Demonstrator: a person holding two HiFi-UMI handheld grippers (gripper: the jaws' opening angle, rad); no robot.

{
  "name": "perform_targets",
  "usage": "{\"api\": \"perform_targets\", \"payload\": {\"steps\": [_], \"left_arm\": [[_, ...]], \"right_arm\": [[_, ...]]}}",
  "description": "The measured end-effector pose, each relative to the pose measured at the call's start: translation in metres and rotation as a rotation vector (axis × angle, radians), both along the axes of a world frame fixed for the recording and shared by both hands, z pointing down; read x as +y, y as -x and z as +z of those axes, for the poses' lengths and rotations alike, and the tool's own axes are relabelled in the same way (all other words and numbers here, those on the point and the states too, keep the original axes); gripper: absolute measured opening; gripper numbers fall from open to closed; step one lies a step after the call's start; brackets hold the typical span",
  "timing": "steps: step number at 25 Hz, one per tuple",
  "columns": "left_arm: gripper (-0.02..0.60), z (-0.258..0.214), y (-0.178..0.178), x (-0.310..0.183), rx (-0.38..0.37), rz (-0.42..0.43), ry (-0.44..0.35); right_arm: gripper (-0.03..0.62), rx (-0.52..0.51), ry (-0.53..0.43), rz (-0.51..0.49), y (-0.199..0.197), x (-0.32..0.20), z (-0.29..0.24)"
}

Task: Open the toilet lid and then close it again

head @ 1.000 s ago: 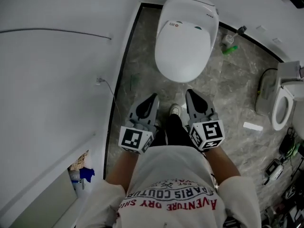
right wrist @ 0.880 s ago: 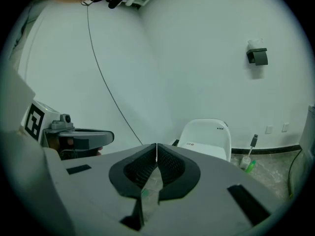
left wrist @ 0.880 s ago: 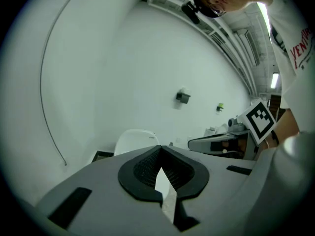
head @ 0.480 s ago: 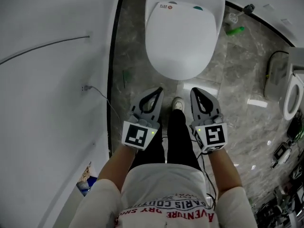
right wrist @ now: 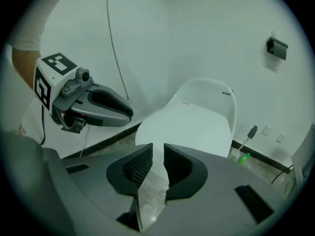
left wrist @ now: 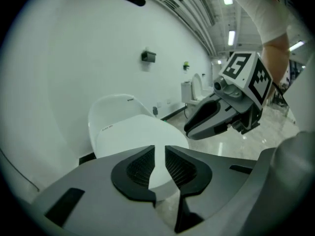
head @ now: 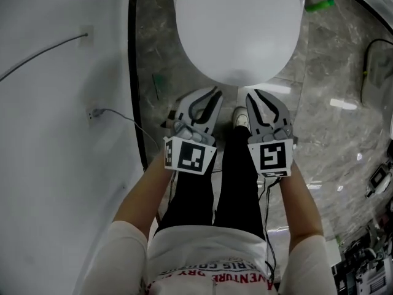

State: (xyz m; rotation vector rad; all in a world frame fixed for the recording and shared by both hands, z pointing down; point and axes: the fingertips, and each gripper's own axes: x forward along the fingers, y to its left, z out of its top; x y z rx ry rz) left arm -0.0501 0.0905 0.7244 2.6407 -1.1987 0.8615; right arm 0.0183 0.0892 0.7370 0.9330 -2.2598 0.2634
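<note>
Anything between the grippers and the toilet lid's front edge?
Nothing visible. The left gripper and right gripper both face the front edge of the closed toilet lid unobstructed. The person's shoe lies between them, short of the lid. The left gripper's fingers have just been opening, empty.

Dim overall — ceiling strips (left wrist: pixel 230 37) glare, gripper views' edges vignetted, warped.

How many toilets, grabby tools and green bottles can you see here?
Toilets: 2, the near toilet and the far toilet
Tools: 2, the left tool and the right tool
Green bottles: 1, the green bottle
Total: 5
</note>
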Motion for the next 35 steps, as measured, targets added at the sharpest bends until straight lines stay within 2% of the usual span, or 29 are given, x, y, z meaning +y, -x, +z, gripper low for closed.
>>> {"api": "perform_targets", "payload": {"steps": [1, 3, 6, 9, 13, 18, 22, 25, 29, 35], "left_arm": [[0.077, 0.011, 0.0, 0.0, -0.033, 0.021, -0.014], [0.113, 0.032, -0.001, 0.001, -0.093, 0.06, -0.027], [0.146, 0.058, -0.002, 0.005, -0.175, 0.127, -0.023], [0.197, 0.084, -0.002, 0.003, -0.3, 0.206, -0.062], [0.21, 0.111, -0.003, 0.007, -0.445, 0.314, -0.108], [0.21, 0.122, -0.006, 0.004, -0.527, 0.353, -0.169], [0.209, 0.13, -0.005, 0.001, -0.575, 0.352, -0.183], [0.209, 0.132, -0.003, -0.003, -0.575, 0.326, -0.166], [0.209, 0.128, -0.004, -0.004, -0.584, 0.333, -0.167], [0.193, 0.096, -0.011, -0.009, -0.526, 0.305, -0.177]], "right_arm": [[0.033, 0.033, -0.004, -0.017, 0.0, 0.002, 0.012], [0.095, 0.105, -0.006, -0.047, 0.0, 0.008, 0.033], [0.11, 0.218, -0.044, -0.092, -0.005, 0.013, 0.059], [0.11, 0.342, -0.11, -0.164, -0.008, 0.012, 0.08], [0.11, 0.495, -0.204, -0.271, -0.01, 0.014, 0.098], [0.11, 0.644, -0.302, -0.352, -0.011, 0.008, 0.11], [0.11, 0.695, -0.339, -0.383, -0.007, 0.008, 0.115], [0.11, 0.716, -0.36, -0.381, -0.007, 0.009, 0.115], [0.114, 0.739, -0.394, -0.385, -0.009, 0.01, 0.108], [0.112, 0.709, -0.397, -0.363, -0.015, 0.008, 0.075]]}}
